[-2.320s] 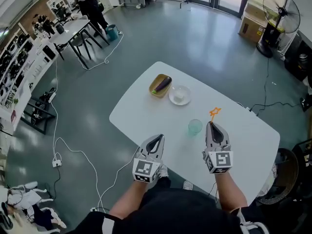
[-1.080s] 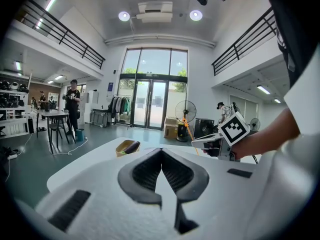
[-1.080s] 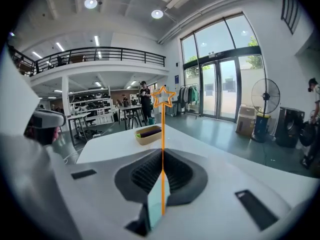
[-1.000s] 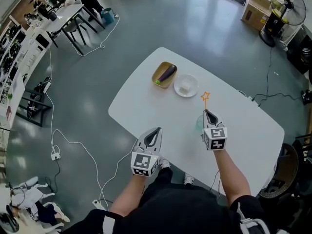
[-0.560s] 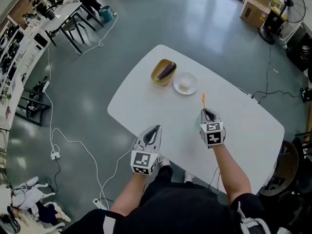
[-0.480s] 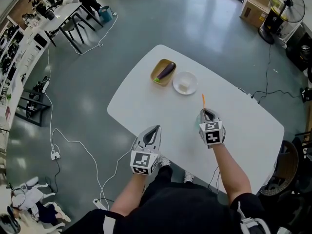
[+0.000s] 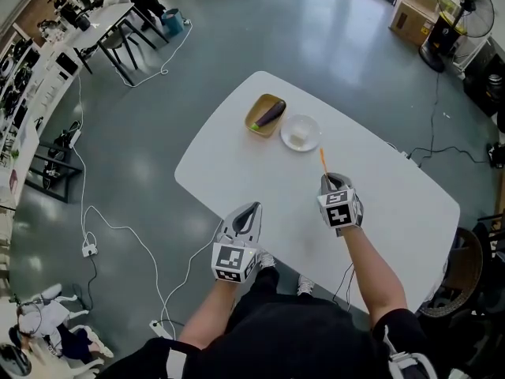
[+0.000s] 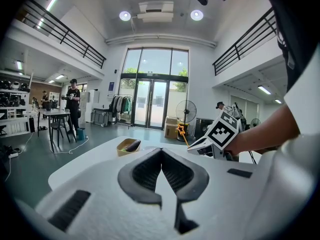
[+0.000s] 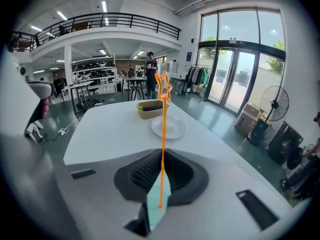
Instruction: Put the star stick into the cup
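The orange star stick point(image 7: 322, 161) stands up out of my right gripper point(image 7: 330, 182), which is shut on its thin stem. In the right gripper view the stick point(image 9: 162, 129) rises from between the jaws to its star tip. A sliver of the teal cup point(image 9: 157, 200) shows through the gap right below them. In the head view the gripper hides the cup. My left gripper point(image 7: 250, 210) hovers shut and empty over the near table edge; its closed jaws point(image 8: 161, 160) point at the right gripper point(image 8: 220, 132) and the star point(image 8: 179, 129).
On the white table point(image 7: 229, 164), a wooden tray with an eggplant point(image 7: 267, 114) and a white plate point(image 7: 301, 132) lie at the far side. Cables run over the floor on the left. A fan point(image 7: 454, 10) stands at the back right.
My right gripper has carried the star stick left and upward until it is over the cup, now hidden beneath it. The left gripper has stayed in place.
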`<state>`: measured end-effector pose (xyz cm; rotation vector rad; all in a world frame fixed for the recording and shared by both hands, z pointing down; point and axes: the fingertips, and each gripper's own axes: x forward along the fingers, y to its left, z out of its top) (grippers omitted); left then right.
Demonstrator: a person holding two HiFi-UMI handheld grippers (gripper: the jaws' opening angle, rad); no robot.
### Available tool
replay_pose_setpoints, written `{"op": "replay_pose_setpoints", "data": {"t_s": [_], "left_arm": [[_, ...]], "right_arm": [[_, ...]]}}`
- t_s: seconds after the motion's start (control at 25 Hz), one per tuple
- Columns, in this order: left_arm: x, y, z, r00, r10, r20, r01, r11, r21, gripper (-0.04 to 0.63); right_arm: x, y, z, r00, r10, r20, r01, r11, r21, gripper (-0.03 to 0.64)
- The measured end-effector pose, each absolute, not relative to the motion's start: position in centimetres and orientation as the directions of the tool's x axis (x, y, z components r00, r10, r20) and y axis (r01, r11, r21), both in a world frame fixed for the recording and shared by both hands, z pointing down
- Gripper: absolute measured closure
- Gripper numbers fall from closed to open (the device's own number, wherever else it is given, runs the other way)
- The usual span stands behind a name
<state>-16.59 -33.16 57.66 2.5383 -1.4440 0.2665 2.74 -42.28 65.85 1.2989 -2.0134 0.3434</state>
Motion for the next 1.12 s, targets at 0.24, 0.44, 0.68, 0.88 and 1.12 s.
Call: {"op": "replay_pose_setpoints", "data": {"t_s": [0.24,0.44,0.68,0.88,1.12], "left_arm": [[-16.7,-32.8,57.6,0.504,-0.822,0.264,-0.862,-0.499,0.091,0.581],[-16.2,-32.5,57.4,0.515,-0.818,0.256,-0.855,-0.511,0.089,0.581],[-15.6,-32.4,56.2,0.532,-0.816,0.225,-0.846,-0.524,0.1,0.581],[-14.9,-31.6,55.5,0.54,-0.812,0.221,-0.841,-0.53,0.11,0.581],[-13.4,-30.6,54.4,0.555,-0.808,0.199,-0.832,-0.546,0.104,0.581]], "right_arm": [[2.5,-42.1,65.7,-0.266,-0.682,0.681,-0.868,0.476,0.138,0.565],[2.2,-41.7,64.5,-0.303,-0.699,0.647,-0.879,0.467,0.093,0.554],[1.4,-40.5,61.0,-0.386,-0.729,0.566,-0.871,0.489,0.036,0.525],[1.2,-39.4,57.4,-0.42,-0.762,0.492,-0.869,0.495,0.026,0.525],[1.0,-37.0,53.5,-0.456,-0.79,0.41,-0.861,0.509,0.024,0.523]]}}
